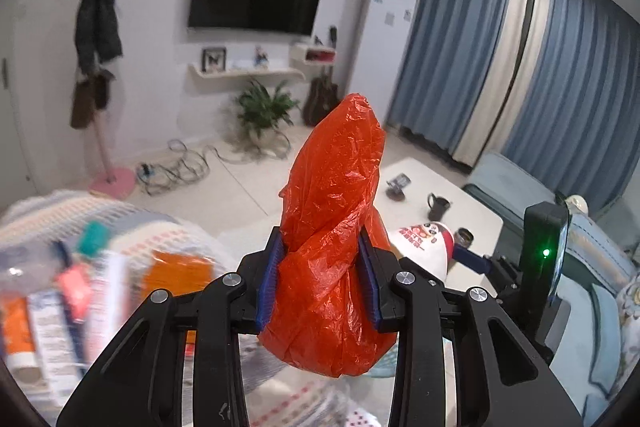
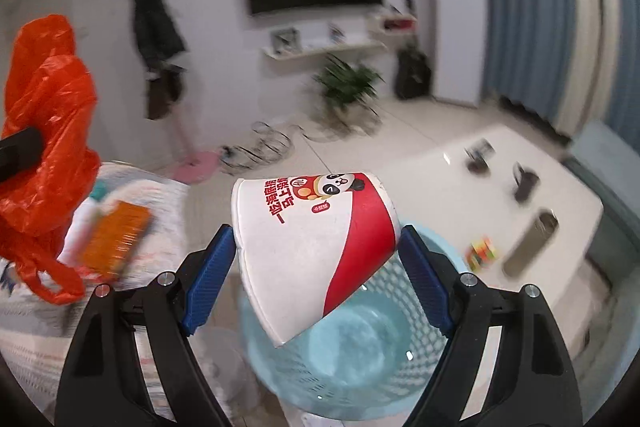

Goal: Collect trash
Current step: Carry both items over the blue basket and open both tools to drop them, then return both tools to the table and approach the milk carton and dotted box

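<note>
My left gripper [image 1: 322, 263] is shut on a crumpled red plastic bag [image 1: 332, 227] and holds it up in the air. The bag also shows at the left of the right wrist view [image 2: 48, 131]. My right gripper [image 2: 316, 259] is shut on a white and red paper cup with a panda print [image 2: 316, 243], tilted on its side, directly above a light blue mesh trash basket [image 2: 420, 347]. The cup also shows in the left wrist view [image 1: 424, 243], to the right of the bag.
A white coffee table [image 2: 532, 155] on the right holds a dark mug [image 2: 526, 183], a metal can [image 2: 532, 243] and a colourful cube [image 2: 482, 251]. A patterned cloth surface with boxes [image 1: 100, 267] lies on the left. Cables and a plant [image 1: 264, 111] are on the floor beyond.
</note>
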